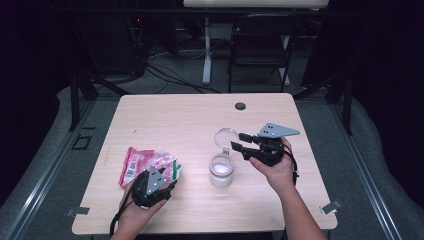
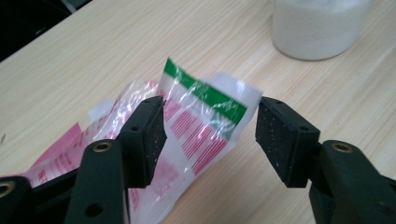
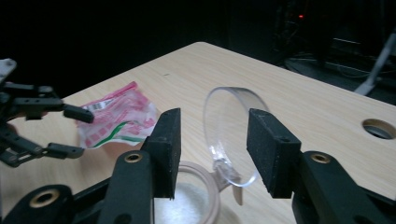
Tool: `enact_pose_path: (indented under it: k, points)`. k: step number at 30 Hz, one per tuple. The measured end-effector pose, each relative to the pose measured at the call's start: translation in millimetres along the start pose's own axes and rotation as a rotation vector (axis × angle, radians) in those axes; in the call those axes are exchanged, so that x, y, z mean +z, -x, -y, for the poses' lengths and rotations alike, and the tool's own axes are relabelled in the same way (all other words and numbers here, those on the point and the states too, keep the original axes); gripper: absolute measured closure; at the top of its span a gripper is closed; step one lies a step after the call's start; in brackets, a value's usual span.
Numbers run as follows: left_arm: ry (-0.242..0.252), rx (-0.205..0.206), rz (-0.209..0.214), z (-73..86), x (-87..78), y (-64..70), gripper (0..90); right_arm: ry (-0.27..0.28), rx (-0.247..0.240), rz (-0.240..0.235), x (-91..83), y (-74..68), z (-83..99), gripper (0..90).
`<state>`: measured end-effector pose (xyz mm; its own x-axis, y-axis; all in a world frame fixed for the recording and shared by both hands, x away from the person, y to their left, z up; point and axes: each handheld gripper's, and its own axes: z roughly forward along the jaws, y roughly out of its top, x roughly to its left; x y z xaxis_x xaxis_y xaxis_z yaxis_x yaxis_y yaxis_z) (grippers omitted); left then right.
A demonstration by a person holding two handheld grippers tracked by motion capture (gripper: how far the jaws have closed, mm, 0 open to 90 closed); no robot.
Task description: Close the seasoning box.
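A crumpled pink-and-white plastic bag [image 1: 142, 164] with a green strip lies at the table's left front. My left gripper [image 1: 169, 176] is open at the bag's right end. In the left gripper view the green-striped edge of the bag [image 2: 205, 105] stands up between the spread jaws of this gripper [image 2: 210, 135]. A small jar of white powder [image 1: 221, 170] stands mid-table with its clear hinged lid [image 1: 226, 136] flipped up. My right gripper [image 1: 237, 141] is open just right of the lid. In the right gripper view the lid [image 3: 231, 126] rises in the gap of the gripper [image 3: 215, 140], above the jar [image 3: 191, 198].
The wooden table [image 1: 200, 115] has a round cable hole [image 1: 240, 106] near its far edge. A folding chair [image 1: 260, 45] and a desk leg stand on the floor beyond. The left gripper [image 3: 70, 130] and the bag [image 3: 119, 121] appear far left in the right gripper view.
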<state>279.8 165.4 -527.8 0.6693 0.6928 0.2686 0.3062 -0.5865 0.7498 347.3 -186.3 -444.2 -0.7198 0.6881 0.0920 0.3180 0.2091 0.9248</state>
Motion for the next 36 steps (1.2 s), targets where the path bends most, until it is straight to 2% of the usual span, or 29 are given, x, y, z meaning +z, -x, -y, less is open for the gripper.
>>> enact_pose_path:
  k: [8, 12, 19, 25, 28, 36]
  points:
    - [0.023, 0.014, 0.007, -9.5, -0.7, 7.5, 45.8, 0.021, 0.039, 0.049, -8.1, 13.5, 1.2, 60.9]
    - [0.013, 0.016, 0.014, -10.7, 0.9, 9.4, 46.5, 0.032, 0.073, 0.071, -10.5, 21.5, 4.2, 64.6]
    - [0.005, 0.015, 0.027, -12.4, 4.1, 12.2, 46.7, -0.008, 0.088, 0.109, -5.9, 33.3, 12.5, 70.6]
    - [0.003, 0.015, 0.034, -14.3, 6.7, 13.5, 47.2, -0.018, 0.112, 0.110, 0.3, 39.9, 18.5, 73.2]
    - [0.006, 0.010, 0.038, -14.7, 7.3, 13.6, 47.2, -0.040, 0.107, 0.104, 4.2, 41.5, 20.7, 74.1]
    - [-0.001, 0.007, 0.034, -14.0, 6.5, 12.1, 48.0, -0.052, 0.103, 0.099, 13.5, 41.2, 22.9, 78.8]
